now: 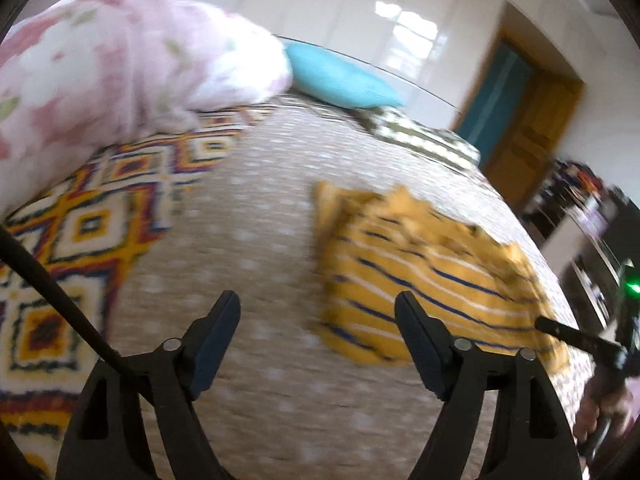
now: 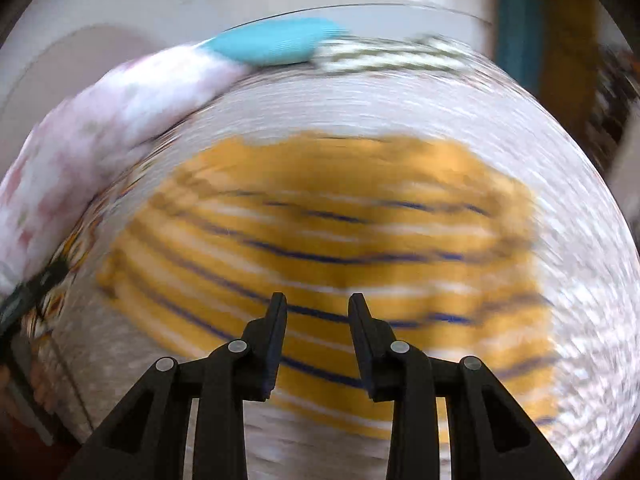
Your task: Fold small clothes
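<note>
The left gripper (image 1: 318, 312) is seen with its two black fingers (image 1: 218, 328) spread wide, and nothing is held between them; only the speckled beige bedcover (image 1: 248, 216) shows in the gap. The fingertips hang above the cover, and no contact with cloth can be made out. The right-hand finger of this gripper overlaps the near edge of the yellow striped garment (image 1: 424, 276) in the picture, but whether it touches the cloth cannot be told through the blur.

The right gripper (image 2: 318, 304) is seen with its fingers (image 2: 276, 332) parted by a narrow gap. No cloth is pinched between the pads; the stripes of the yellow striped garment (image 2: 340, 216) run unbroken behind the gap. Whether the tips brush the fabric cannot be told, as the picture is heavily smeared.

The garment, mustard yellow with dark blue and white stripes, lies bunched and crumpled on the bedcover, to the right of the left gripper and directly ahead of the right one. In the left wrist view a dark rod-like part of the right gripper's rig and a hand (image 1: 604, 408) are caught at the right edge, just beside the garment's far side.

A pink floral quilt (image 1: 120, 64) is heaped at the back left, a turquoise pillow (image 1: 340, 76) lies beside it, and a patterned blanket (image 1: 88, 216) with diamond shapes is spread on the left of the bed
</note>
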